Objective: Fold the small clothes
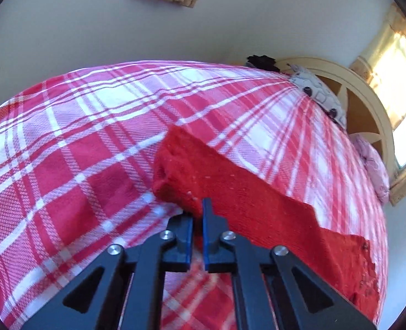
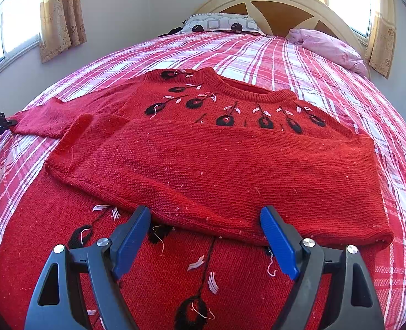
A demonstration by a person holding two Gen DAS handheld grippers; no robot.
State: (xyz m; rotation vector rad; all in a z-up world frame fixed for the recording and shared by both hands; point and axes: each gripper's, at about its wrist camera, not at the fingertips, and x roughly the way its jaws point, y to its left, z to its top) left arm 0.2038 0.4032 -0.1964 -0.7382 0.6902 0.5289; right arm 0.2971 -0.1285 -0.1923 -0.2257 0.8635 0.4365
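- Left gripper (image 1: 198, 214): jaws pressed together on the cuff of the sweater's left sleeve (image 1: 230, 192), which runs long-axis away toward the sweater's body, out at the sweater's left edge.
- Sweater (image 2: 203, 104): flat on the plaid bedspread (image 2: 326, 82), collar toward the headboard, one sleeve (image 2: 216, 170) folded across its chest.
- Right gripper (image 2: 205, 236): spread, holding nothing, above the sweater's lower front, nearer the folded sleeve.

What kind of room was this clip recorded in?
Most likely a home bedroom. The red sweater lies on a bed covered with a red and white plaid bedspread, with a curved wooden headboard and pillows at the far end, and curtained windows on the walls.
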